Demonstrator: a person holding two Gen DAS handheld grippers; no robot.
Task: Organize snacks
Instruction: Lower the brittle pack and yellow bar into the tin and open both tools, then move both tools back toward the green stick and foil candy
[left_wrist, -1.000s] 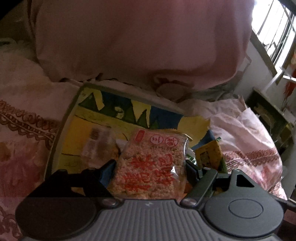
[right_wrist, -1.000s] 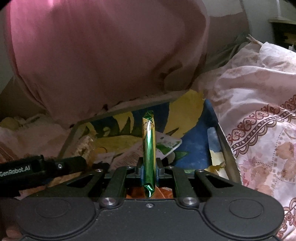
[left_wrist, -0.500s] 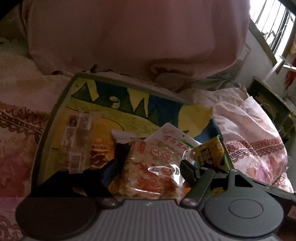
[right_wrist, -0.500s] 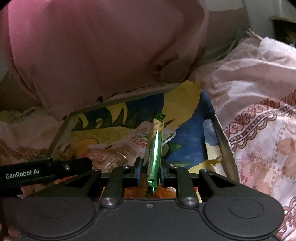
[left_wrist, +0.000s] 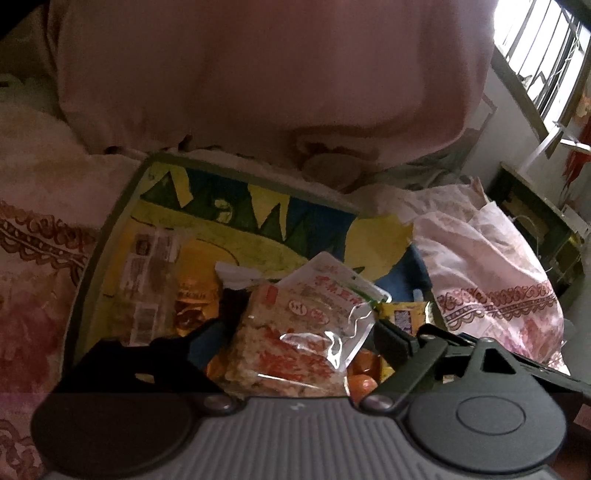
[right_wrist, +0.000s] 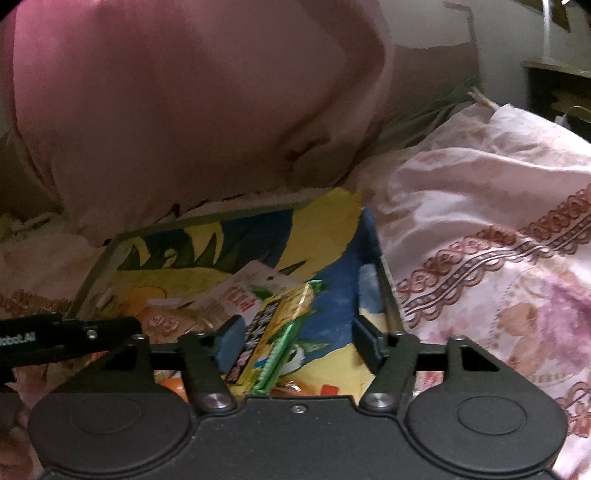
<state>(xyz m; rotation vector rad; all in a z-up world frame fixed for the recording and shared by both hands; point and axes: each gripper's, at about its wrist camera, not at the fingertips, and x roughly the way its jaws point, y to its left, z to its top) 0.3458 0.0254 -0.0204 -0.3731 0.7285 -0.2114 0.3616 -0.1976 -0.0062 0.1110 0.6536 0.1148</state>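
Observation:
A tray (left_wrist: 110, 229) with a yellow, blue and green picture lies on the bed and holds several snack packs. My left gripper (left_wrist: 299, 332) is open; a clear pack of puffed rice with red print (left_wrist: 295, 343) lies between its fingers over a white pack (left_wrist: 332, 277). My right gripper (right_wrist: 299, 339) is open; a yellow and green foil pack (right_wrist: 273, 332) lies tilted between its fingers on the tray (right_wrist: 384, 295). The left gripper's arm (right_wrist: 70, 332) shows at the left of the right wrist view.
A person in a pink shirt (left_wrist: 277, 74) sits close behind the tray. Pink patterned bedding (right_wrist: 480, 240) surrounds it. A clear wrapped snack (left_wrist: 151, 273) and orange packs (left_wrist: 362, 380) lie in the tray. A window (left_wrist: 546, 48) and a shelf (left_wrist: 543, 221) are at the right.
Both grippers came down over the tray. The right gripper opened and let go of the green foil pack, which now lies tilted. The left gripper's jaws stand wider around the rice pack.

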